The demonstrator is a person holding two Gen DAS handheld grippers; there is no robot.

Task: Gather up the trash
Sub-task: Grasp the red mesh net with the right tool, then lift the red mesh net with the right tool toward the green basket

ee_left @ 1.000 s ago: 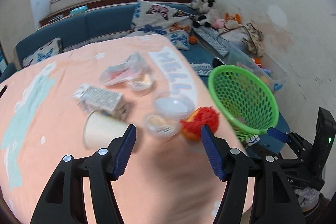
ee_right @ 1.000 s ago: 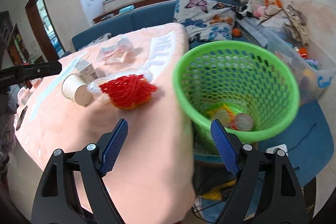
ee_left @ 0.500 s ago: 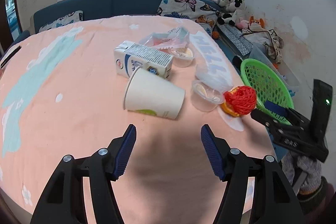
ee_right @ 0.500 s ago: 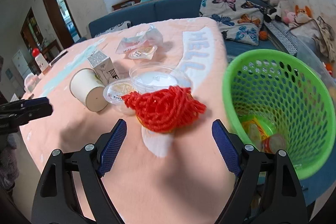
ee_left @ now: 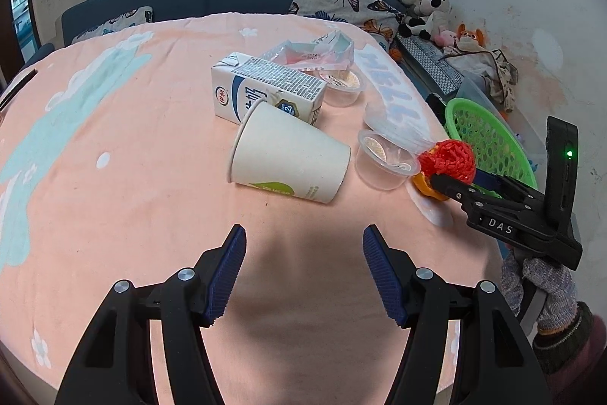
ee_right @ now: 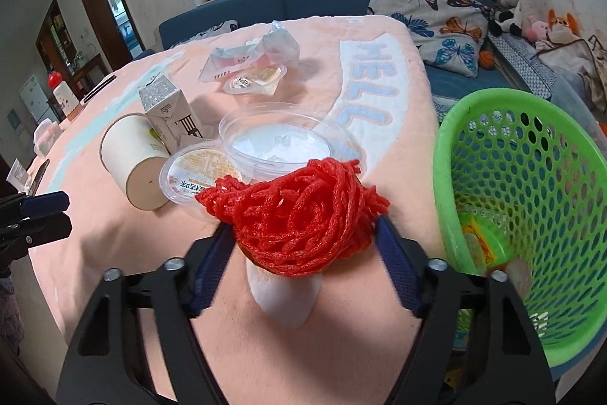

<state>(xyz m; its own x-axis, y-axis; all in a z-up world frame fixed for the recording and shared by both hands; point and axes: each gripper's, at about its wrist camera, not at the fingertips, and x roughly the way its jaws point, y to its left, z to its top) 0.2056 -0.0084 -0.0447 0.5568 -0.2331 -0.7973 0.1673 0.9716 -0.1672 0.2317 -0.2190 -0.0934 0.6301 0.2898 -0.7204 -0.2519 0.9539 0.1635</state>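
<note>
The green mesh basket is seen beside the table's edge, with a few wrappers lying at its bottom. A paper cup lies on its side, empty, against a milk carton. The red net bundle is flanked by the pads of the right gripper, whose jaws have just been closing. The left gripper is held open over bare cloth.

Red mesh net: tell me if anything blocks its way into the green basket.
Nothing visible does. The red mesh net sits between the right gripper jaws, which have just been closing on it. The green basket stands open-topped just past the table edge, with only bare pink tablecloth between them.
</note>
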